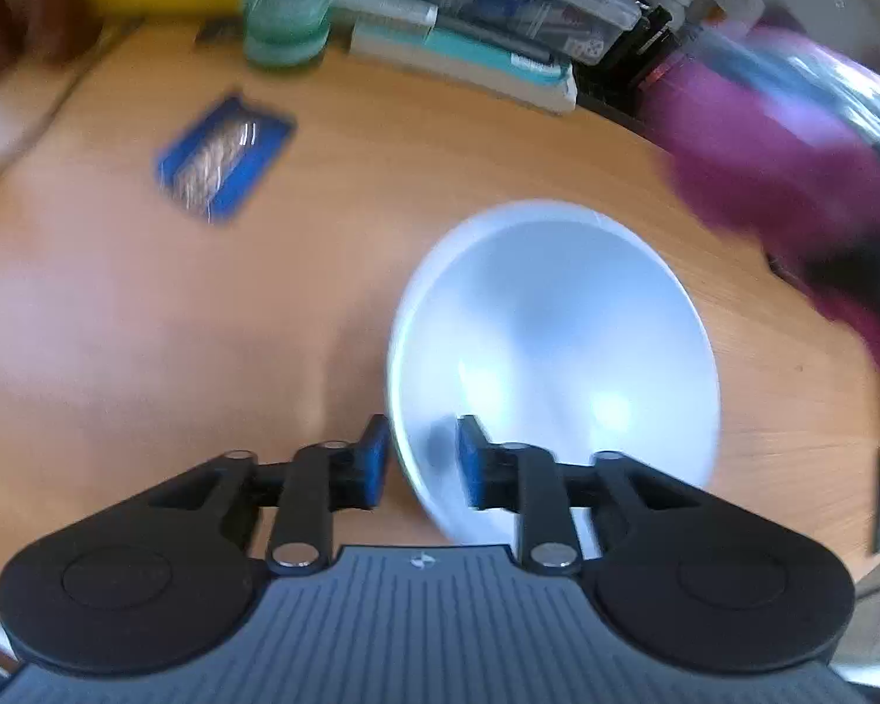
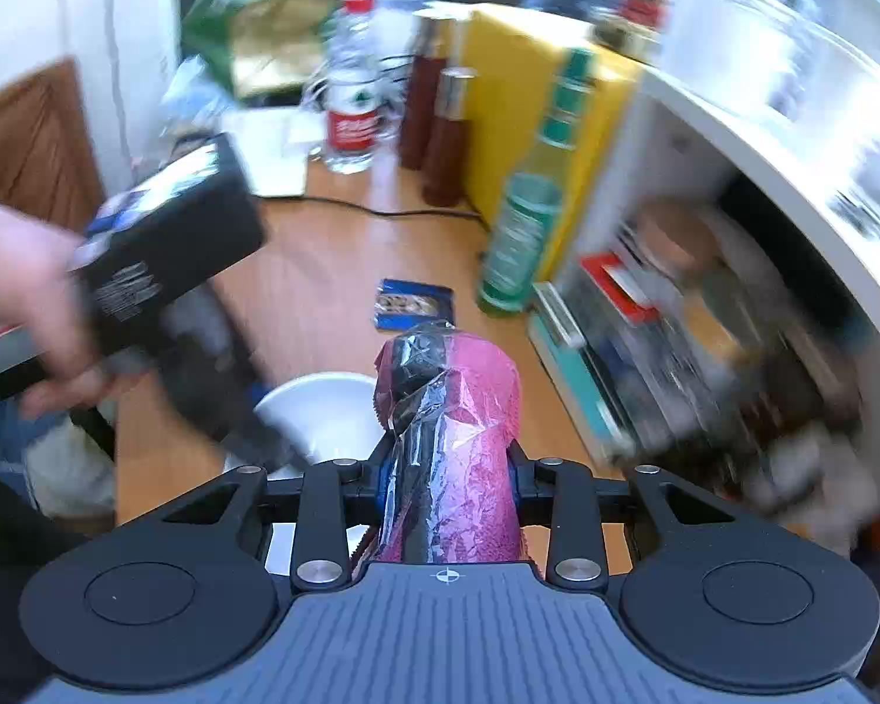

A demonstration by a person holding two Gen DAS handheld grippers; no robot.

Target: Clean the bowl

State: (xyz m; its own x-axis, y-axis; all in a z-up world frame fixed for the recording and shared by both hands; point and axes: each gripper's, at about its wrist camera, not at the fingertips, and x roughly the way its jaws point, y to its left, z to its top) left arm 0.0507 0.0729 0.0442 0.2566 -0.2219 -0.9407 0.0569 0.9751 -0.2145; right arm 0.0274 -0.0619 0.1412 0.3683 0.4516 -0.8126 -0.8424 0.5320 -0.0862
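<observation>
A white bowl [image 1: 554, 364] sits upright on the wooden surface [image 1: 146, 322], its near rim passing between the spread pads of the left gripper [image 1: 422, 460], which stand apart on either side of the wall without pressing it: jaws parted, nothing held. In the left wrist view, a blue packet [image 1: 223, 161] lies at about ten o'clock from the bowl, a green-tinted bottle [image 1: 287, 0] at eleven, and a magenta cloth [image 1: 792, 176] blurs in at two o'clock. In the right wrist view, the right gripper [image 2: 449, 481] is clamped on that magenta cloth [image 2: 457, 440], a wad partly wrapped in dark plastic film, with the bowl [image 2: 322, 410] just past it at ten o'clock. The bowl appears empty, with wiping seemingly the step in hand. The next move likely calls for the left gripper to steady the rim while the cloth comes down inside. Counted: one bowl, one cloth, one packet, two grippers.
</observation>
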